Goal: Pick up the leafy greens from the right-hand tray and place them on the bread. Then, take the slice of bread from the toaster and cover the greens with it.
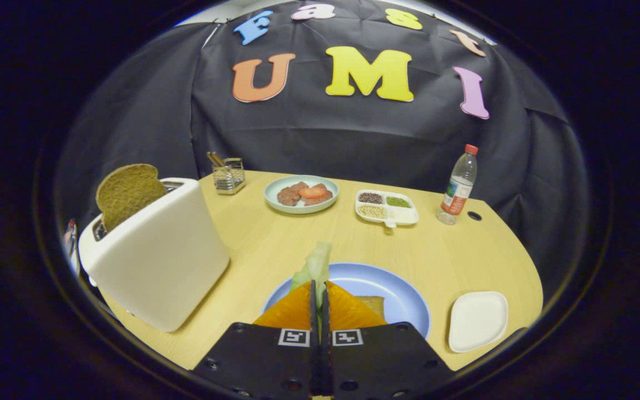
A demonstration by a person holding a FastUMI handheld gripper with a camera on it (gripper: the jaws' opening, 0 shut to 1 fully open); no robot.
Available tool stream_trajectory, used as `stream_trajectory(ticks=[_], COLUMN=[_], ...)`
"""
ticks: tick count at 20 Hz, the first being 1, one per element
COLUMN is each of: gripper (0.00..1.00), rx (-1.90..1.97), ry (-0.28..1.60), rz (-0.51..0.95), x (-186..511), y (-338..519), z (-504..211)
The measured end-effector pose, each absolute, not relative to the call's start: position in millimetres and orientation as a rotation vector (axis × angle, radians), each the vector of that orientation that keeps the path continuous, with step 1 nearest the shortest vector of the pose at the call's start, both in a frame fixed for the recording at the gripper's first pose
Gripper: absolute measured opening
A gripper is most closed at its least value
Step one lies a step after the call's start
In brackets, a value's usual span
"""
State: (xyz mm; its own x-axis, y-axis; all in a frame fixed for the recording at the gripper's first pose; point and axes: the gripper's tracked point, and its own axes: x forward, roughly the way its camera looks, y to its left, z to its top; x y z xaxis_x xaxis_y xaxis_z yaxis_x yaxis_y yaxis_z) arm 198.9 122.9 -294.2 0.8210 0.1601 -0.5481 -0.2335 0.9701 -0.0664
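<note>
- Greens (315,265) clamped between the fingers of the tool (320,303), leaf sticking up past the tips; tool pressed together on the leaf, held over the blue plate (403,297).
- Bread (374,304) on that plate, just beyond the fingers, mostly hidden; the greens look carried there for dropping onto it.
- White tray (478,320) to the right now bare.
- Toaster (156,253) on the surface (275,244), left; second slice (128,191) stands proud of the slot, easy to grip from above.
- Bottle (458,186) label too small to read; square markers on the tool carry no text.
</note>
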Motion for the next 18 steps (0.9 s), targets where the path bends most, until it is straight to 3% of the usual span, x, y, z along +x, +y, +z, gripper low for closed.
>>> stream_trajectory(ticks=[13, 14, 15, 18], gripper=[0.05, 0.08, 0.22, 0.5], rx=[-0.138, -0.134, -0.126, -0.054], ry=[0.639, 0.625, 0.607, 0.603], rz=[0.037, 0.032, 0.019, 0.023], x=[206, 206, 204, 195], y=[72, 69, 65, 64], z=[-326, -323, -315, -305])
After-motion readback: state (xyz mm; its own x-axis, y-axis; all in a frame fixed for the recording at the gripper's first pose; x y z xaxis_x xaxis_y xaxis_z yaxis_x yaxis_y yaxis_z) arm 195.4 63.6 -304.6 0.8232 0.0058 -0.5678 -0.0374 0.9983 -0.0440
